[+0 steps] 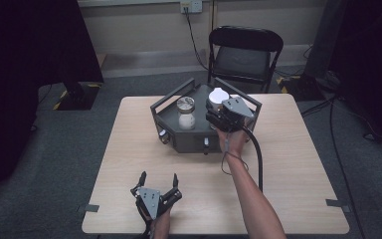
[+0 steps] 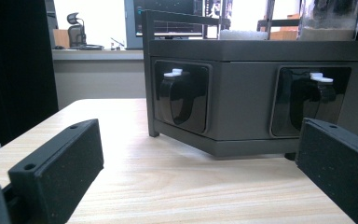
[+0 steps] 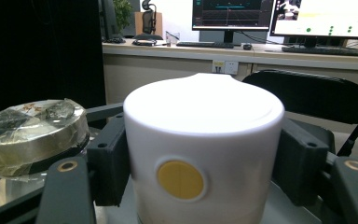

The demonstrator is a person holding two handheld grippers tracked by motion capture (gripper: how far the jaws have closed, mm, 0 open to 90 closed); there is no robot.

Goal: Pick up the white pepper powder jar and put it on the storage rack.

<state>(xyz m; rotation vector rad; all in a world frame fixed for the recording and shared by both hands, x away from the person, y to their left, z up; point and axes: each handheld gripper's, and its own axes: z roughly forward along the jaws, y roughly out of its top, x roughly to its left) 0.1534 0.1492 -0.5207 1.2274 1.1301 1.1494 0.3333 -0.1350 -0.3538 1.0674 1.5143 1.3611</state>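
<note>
While my right fingers point(image 3: 200, 163) press on both sides of the white canister point(image 3: 203, 149), it stands upright on top of the dark grey box point(image 1: 189, 142), at that box's right-hand part as the high view shows it. My pads sit flat against its smooth wall, one on each side, closed as far as its width allows. A round yellow spot on the canister's wall faces my right camera, low on the wall and between the pads. Just beside the canister on the same box top stands a jar point(image 1: 186, 113) with a crinkled foil-covered lid, to the canister's left in both the high view and the right gripper view; the two are close, but I cannot tell whether they touch. A black rail runs round the box top behind them.

My left fingers point(image 1: 158, 180) are spread wide with nothing between them, resting low over the tabletop point(image 1: 298, 164) on the near side of the box, well apart from it. From there the left gripper view looks straight at the box's front faces, each with a black knob point(image 2: 179, 95) in a recess and a small white tab on top. Behind the box, beyond the tabletop's far edge, stands a black folding chair point(image 1: 244, 52).
</note>
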